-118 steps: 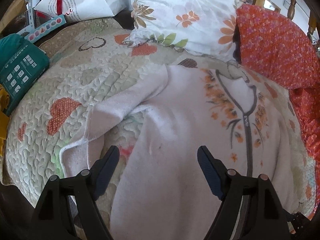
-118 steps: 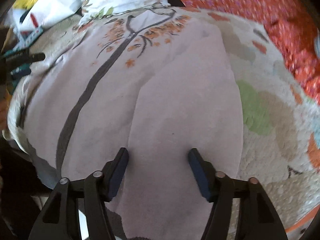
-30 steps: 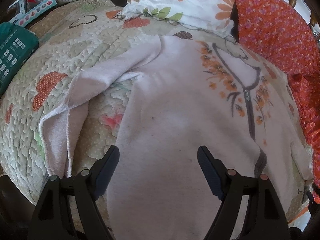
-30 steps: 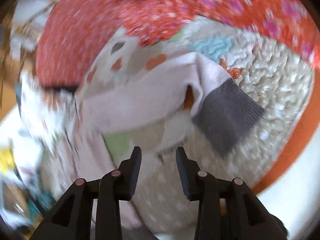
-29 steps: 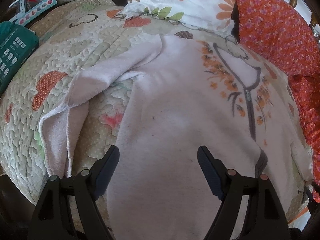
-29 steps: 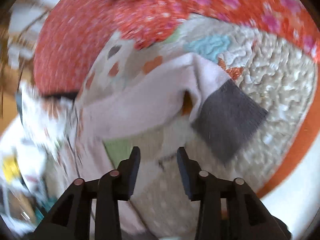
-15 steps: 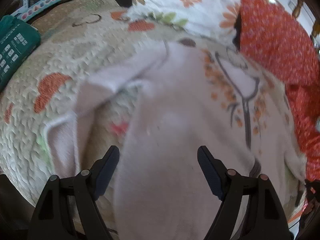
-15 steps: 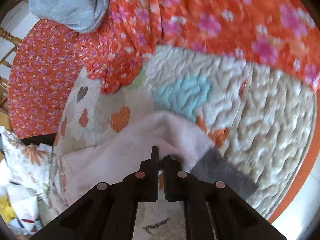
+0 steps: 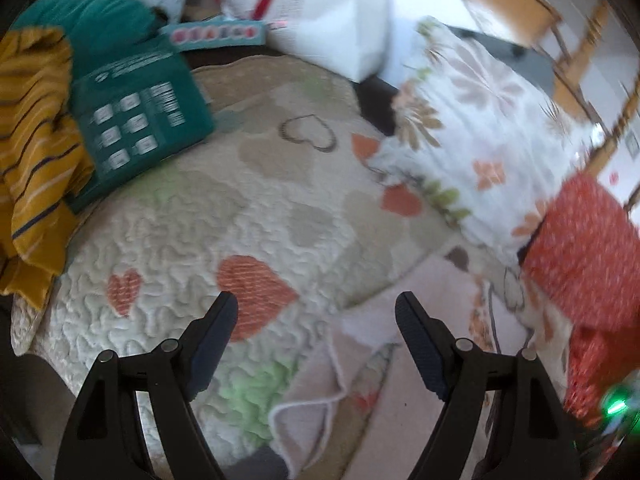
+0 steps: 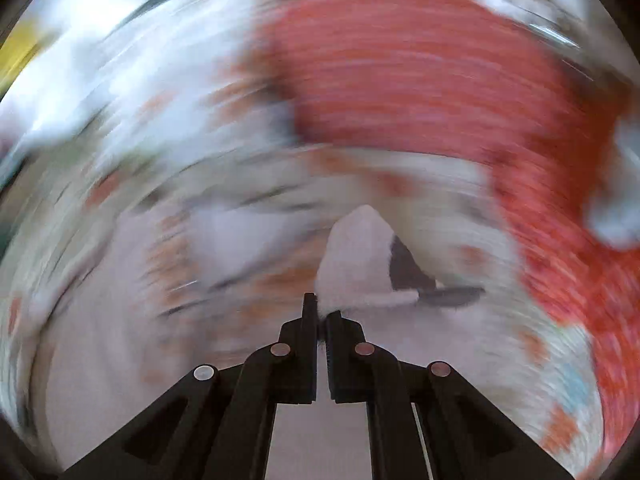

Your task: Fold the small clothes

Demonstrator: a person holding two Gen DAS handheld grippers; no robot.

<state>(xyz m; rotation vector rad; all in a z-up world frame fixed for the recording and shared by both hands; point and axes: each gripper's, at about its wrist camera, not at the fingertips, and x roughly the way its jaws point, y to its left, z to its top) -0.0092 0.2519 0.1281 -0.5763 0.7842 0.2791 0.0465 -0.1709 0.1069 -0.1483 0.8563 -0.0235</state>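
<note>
A pale pink baby sleepsuit (image 9: 400,392) with orange flowers and a grey zip lies on the quilted heart bedspread (image 9: 200,232). Its left sleeve (image 9: 316,400) lies folded at the lower middle of the left wrist view. My left gripper (image 9: 316,316) is open and empty above the quilt, just left of that sleeve. My right gripper (image 10: 321,312) is shut on the sleepsuit's right sleeve (image 10: 356,264), near its grey cuff (image 10: 412,272), and holds it lifted over the garment body. The right wrist view is heavily motion-blurred.
A floral pillow (image 9: 472,128) and an orange-red flowered cloth (image 9: 576,248) lie at the bed's far side. A green pack (image 9: 136,120), a mustard striped garment (image 9: 36,152) and a white bag (image 9: 320,12) sit at the left and back.
My right gripper closed on the right sleeve beside the grey cuff and swung it up and over the sleepsuit. My left gripper moved left, off the body and over the quilt.
</note>
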